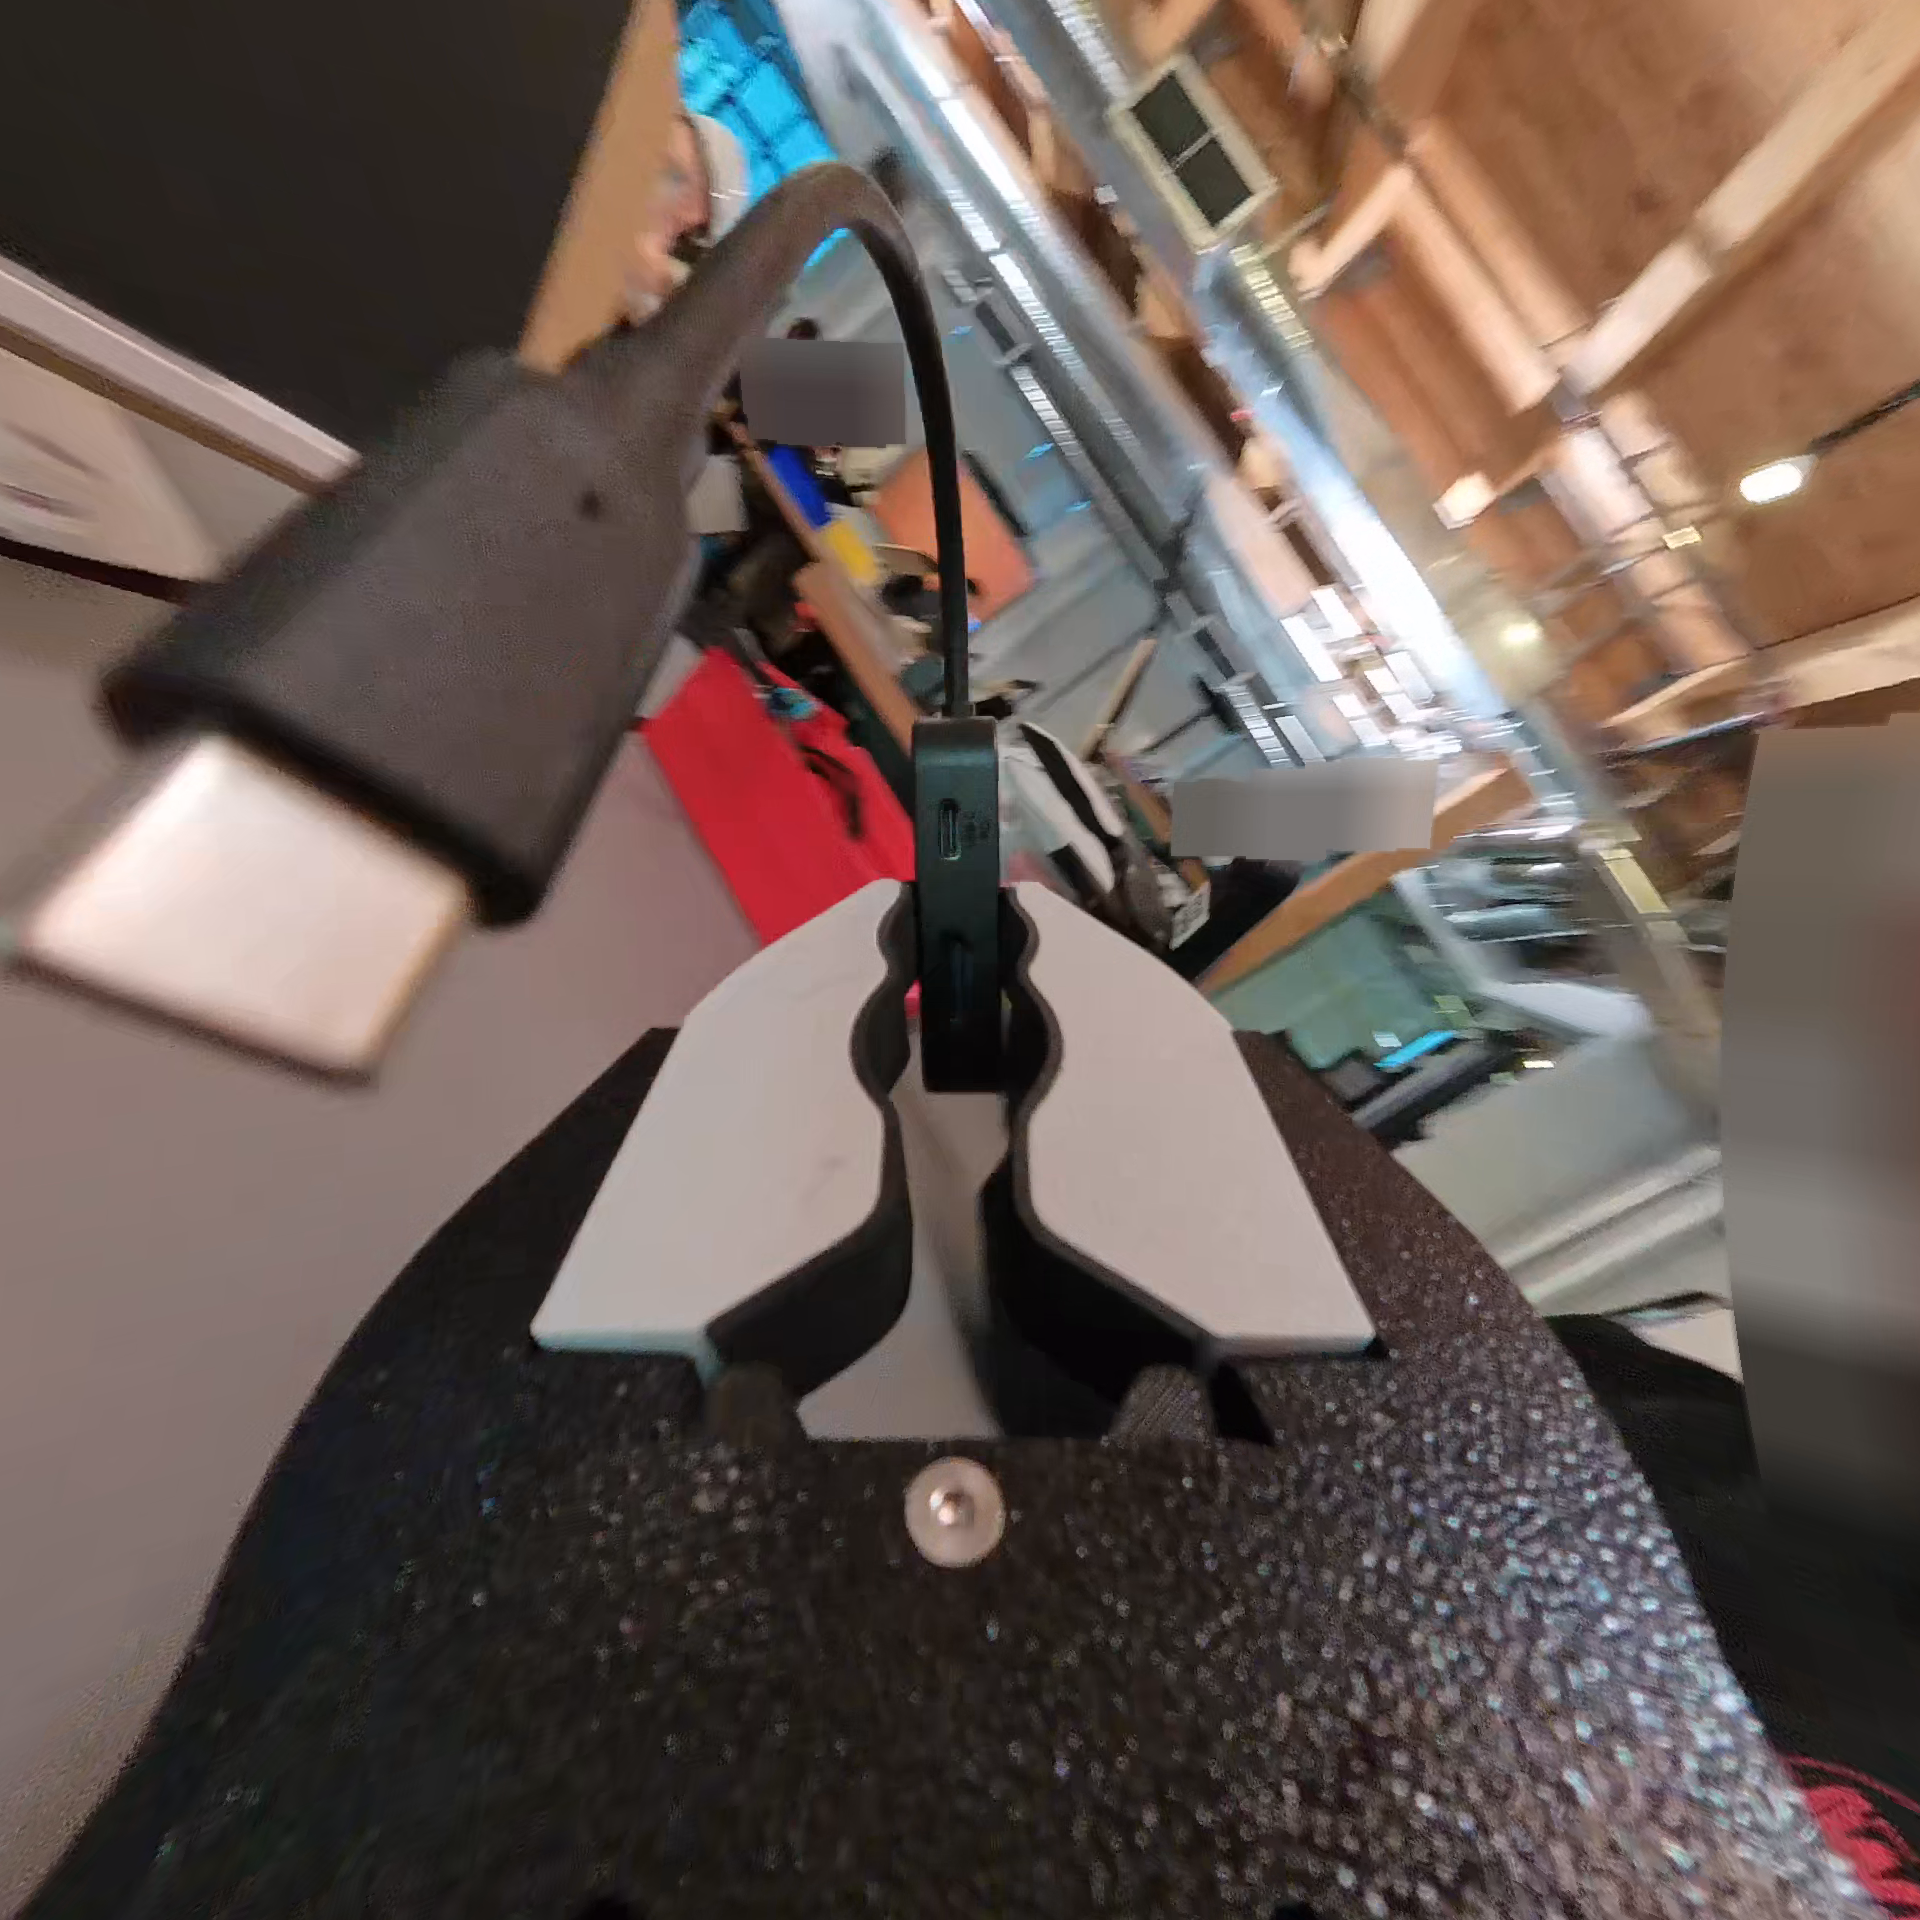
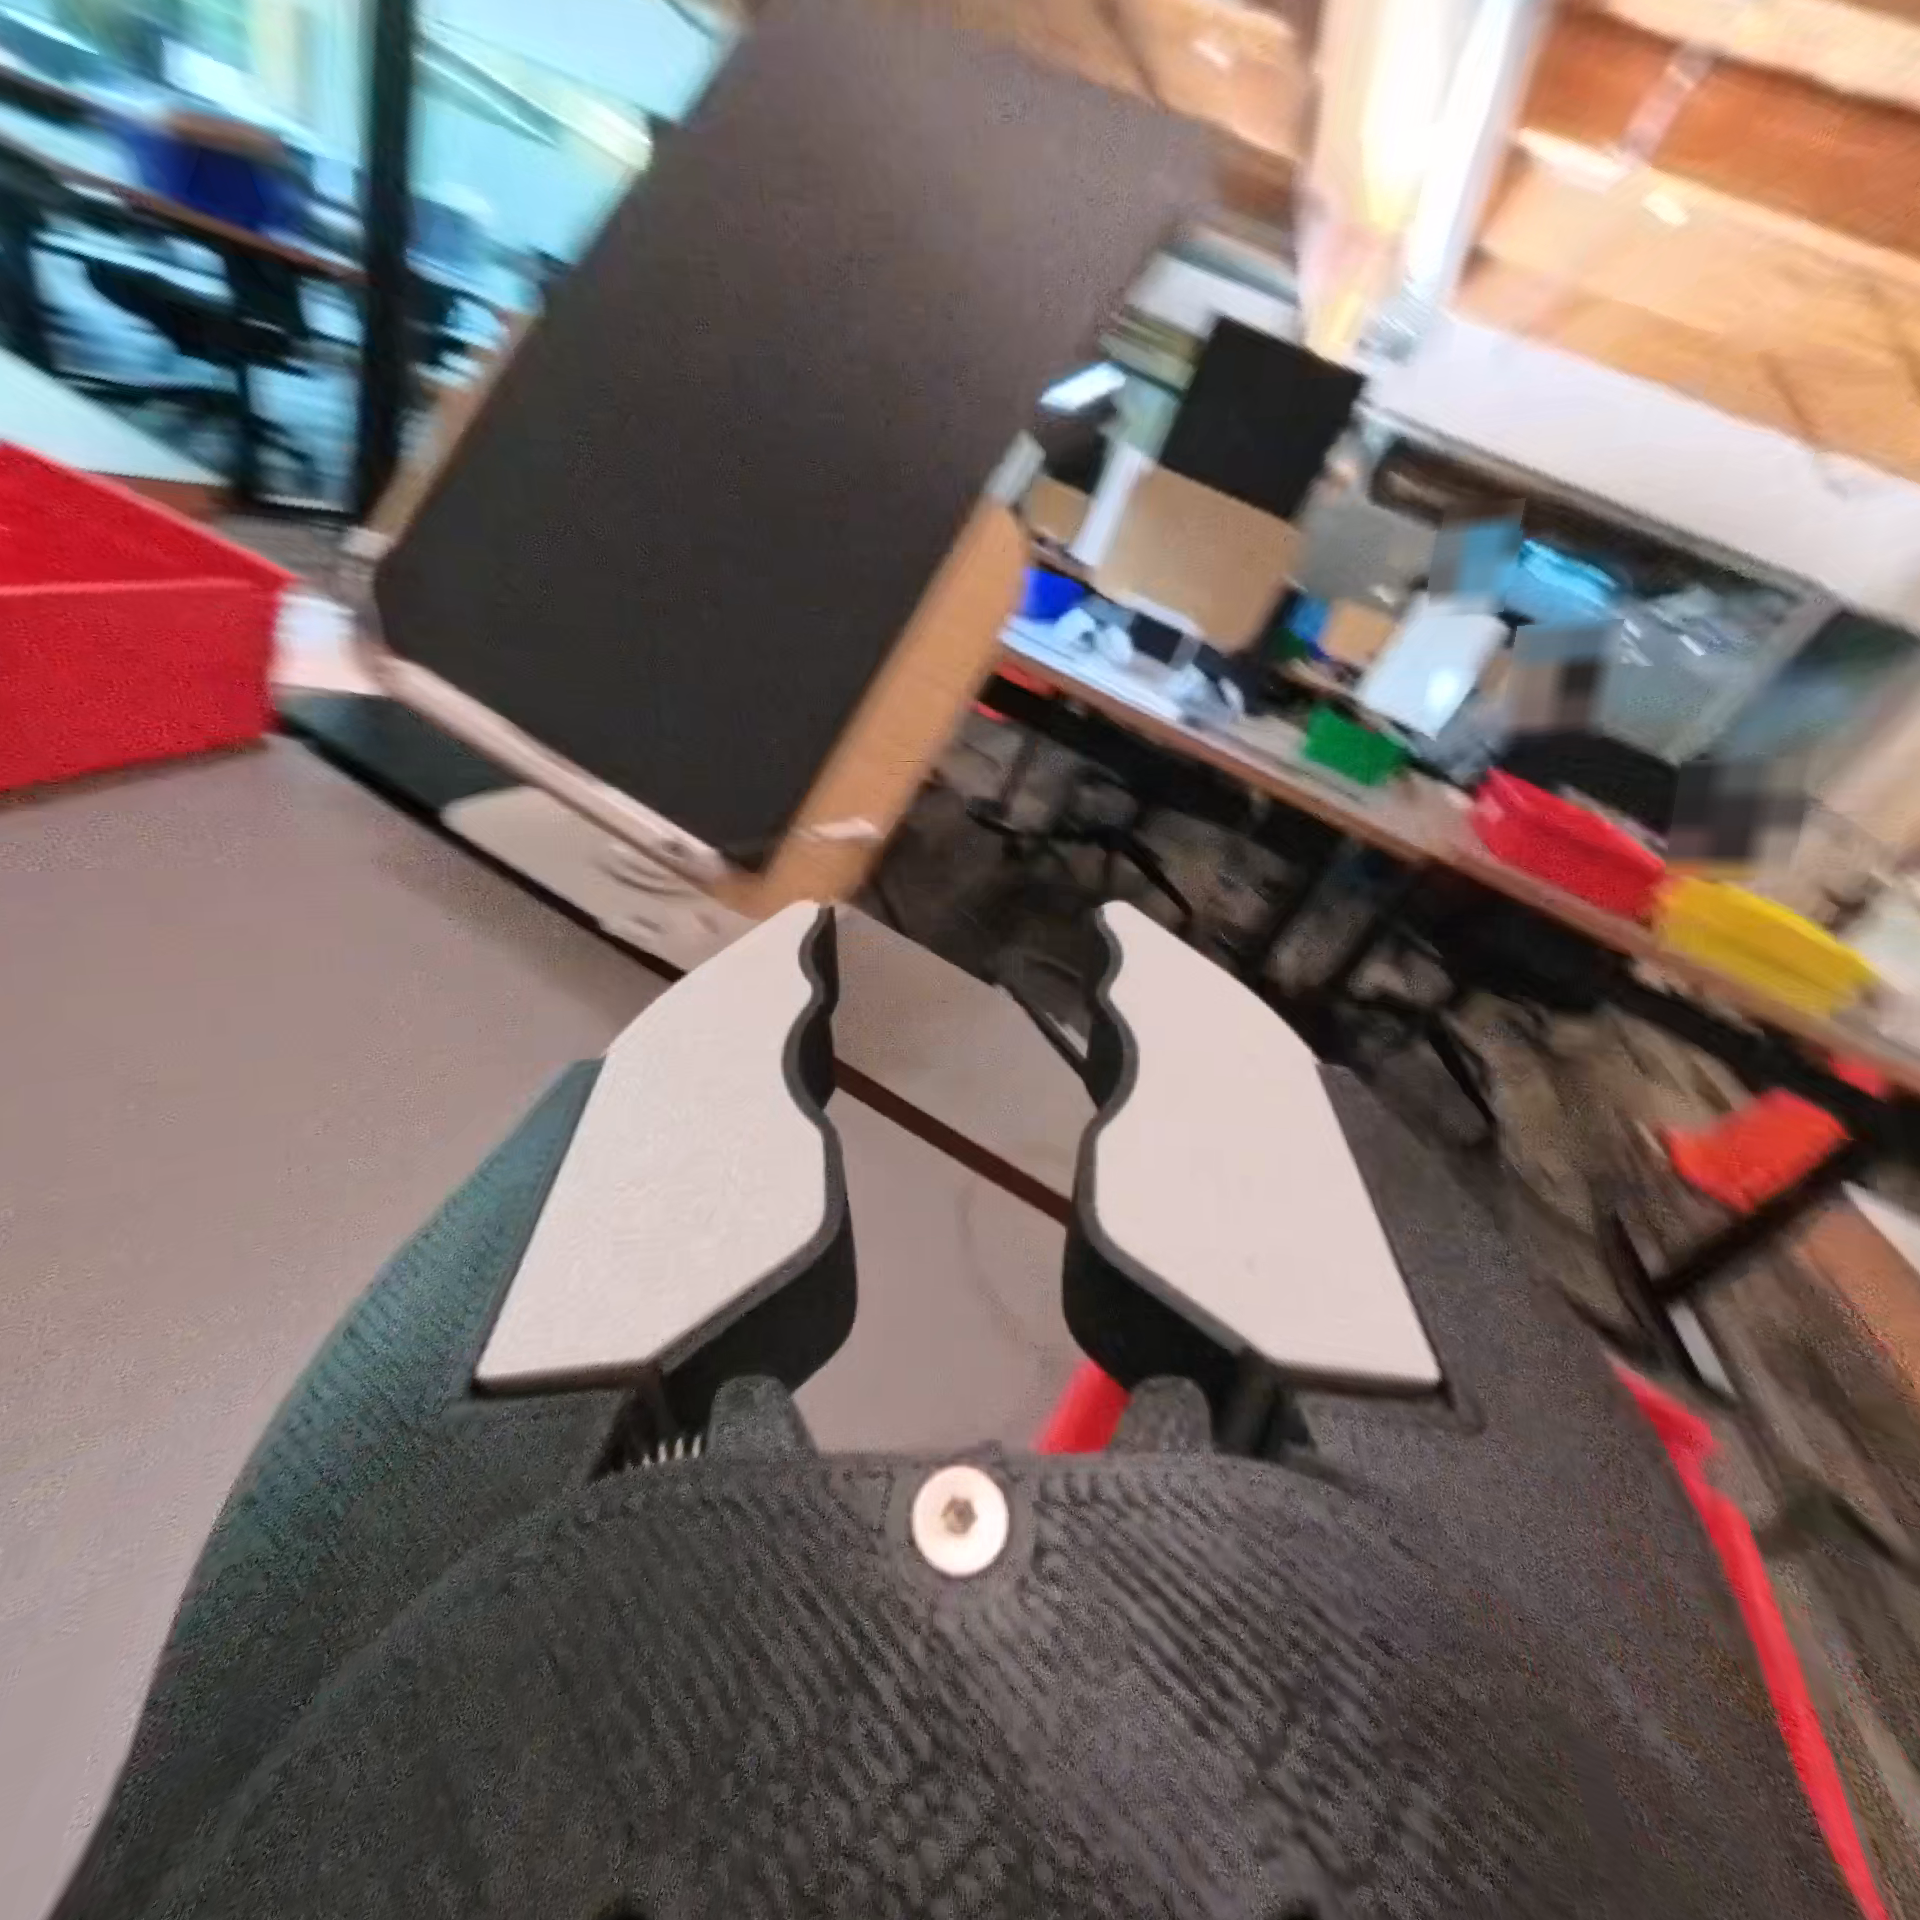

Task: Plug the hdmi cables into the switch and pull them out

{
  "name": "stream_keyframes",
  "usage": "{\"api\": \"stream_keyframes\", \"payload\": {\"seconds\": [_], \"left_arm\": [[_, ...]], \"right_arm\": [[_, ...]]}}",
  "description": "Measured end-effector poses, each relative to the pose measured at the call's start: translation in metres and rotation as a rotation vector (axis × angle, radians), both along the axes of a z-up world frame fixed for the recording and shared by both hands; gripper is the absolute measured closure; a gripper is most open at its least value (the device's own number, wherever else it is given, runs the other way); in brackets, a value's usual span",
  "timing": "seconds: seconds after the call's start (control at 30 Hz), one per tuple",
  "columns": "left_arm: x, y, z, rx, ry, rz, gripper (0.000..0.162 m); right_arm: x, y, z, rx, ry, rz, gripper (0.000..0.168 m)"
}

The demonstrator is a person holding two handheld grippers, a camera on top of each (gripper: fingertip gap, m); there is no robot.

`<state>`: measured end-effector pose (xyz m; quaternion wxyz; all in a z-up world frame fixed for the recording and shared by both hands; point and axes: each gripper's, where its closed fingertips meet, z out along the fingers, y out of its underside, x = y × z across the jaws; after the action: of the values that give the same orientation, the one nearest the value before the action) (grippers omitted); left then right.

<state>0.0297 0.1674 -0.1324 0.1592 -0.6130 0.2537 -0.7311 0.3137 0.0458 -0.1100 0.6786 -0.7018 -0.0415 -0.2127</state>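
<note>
My left gripper is shut on a small black switch, held edge-on and raised in the air, with narrow ports showing on its near edge. A thin black cable rises from its top and arcs left to a black plug with a silver metal tip, which hangs close to the camera, blurred. My right gripper is open and empty, above a grey table near its far edge. No cable or switch shows in the right wrist view.
A dark upright panel stands beyond the table edge. A red bin sits at the table's left. Farther off, a workbench holds red, yellow and green bins. The left wrist view is tilted up at wooden ceiling beams.
</note>
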Motion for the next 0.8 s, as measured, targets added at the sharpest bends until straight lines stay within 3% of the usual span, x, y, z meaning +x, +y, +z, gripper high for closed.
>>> {"api": "stream_keyframes", "payload": {"seconds": [0.07,0.17,0.3,0.43,0.63,0.8], "left_arm": [[-0.03,0.021,-0.004,0.08,0.101,0.075,0.148],[-0.077,0.065,-0.017,0.191,0.297,0.203,0.148],[-0.137,0.122,-0.041,0.251,0.544,0.28,0.148],[-0.175,0.15,-0.061,0.149,0.634,0.289,0.148],[-0.181,0.151,-0.078,0.024,0.628,0.21,0.148],[-0.164,0.154,-0.078,-0.058,0.591,0.161,0.148]], "right_arm": [[0.075,-0.032,-0.028,-0.05,0.124,-0.208,0.124],[0.14,-0.048,-0.07,-0.218,0.205,-0.26,0.123],[0.177,-0.032,-0.11,-0.417,0.156,-0.174,0.124],[0.185,-0.022,-0.157,-0.673,-0.032,-0.11,0.119],[0.192,-0.006,-0.174,-0.685,-0.282,-0.133,0.108],[0.208,0.004,-0.169,-0.609,-0.418,-0.255,0.113]]}}
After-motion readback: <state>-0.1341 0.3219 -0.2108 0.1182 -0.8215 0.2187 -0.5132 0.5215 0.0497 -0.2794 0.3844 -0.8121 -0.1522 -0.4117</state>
